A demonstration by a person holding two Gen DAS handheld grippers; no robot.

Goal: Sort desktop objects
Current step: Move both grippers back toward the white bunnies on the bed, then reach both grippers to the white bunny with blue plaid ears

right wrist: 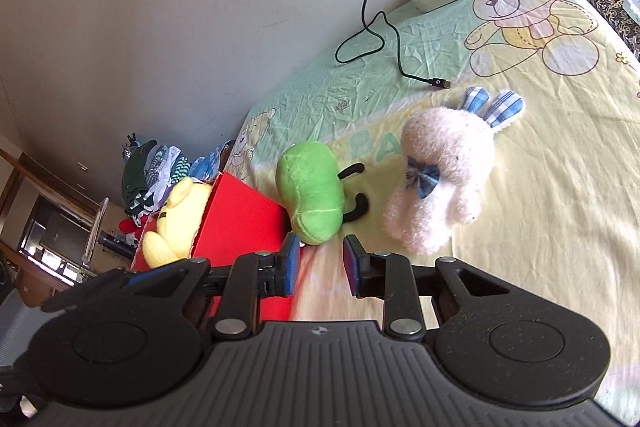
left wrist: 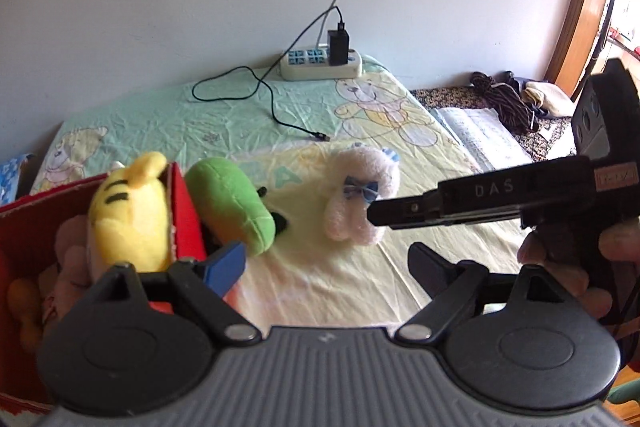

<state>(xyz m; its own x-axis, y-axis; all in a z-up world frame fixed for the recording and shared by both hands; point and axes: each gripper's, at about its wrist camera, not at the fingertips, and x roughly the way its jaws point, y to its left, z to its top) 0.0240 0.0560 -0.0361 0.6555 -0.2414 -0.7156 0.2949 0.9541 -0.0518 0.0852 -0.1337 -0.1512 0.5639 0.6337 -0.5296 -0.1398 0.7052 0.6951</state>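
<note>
A red box [left wrist: 185,211] stands at the left on the bear-print sheet [left wrist: 320,283], with a yellow plush [left wrist: 128,215] sticking out of it. A green plush [left wrist: 228,203] leans against the box's outer wall. To its right lies a pale pink rabbit plush [left wrist: 360,199] with a blue bow. My left gripper [left wrist: 326,267] hangs open in front of the box corner, holding nothing. My right gripper [left wrist: 378,215] comes in from the right, its tip at the rabbit. In the right wrist view, the right gripper [right wrist: 322,261] stands open just short of the green plush [right wrist: 312,191] and the rabbit [right wrist: 444,179].
A white power strip [left wrist: 320,65] with a black charger sits at the wall, and its black cable [left wrist: 272,99] trails across the sheet. More soft toys [left wrist: 68,247] fill the box. Clothes [right wrist: 156,171] pile up beyond the box. A hand [left wrist: 560,259] holds the right gripper.
</note>
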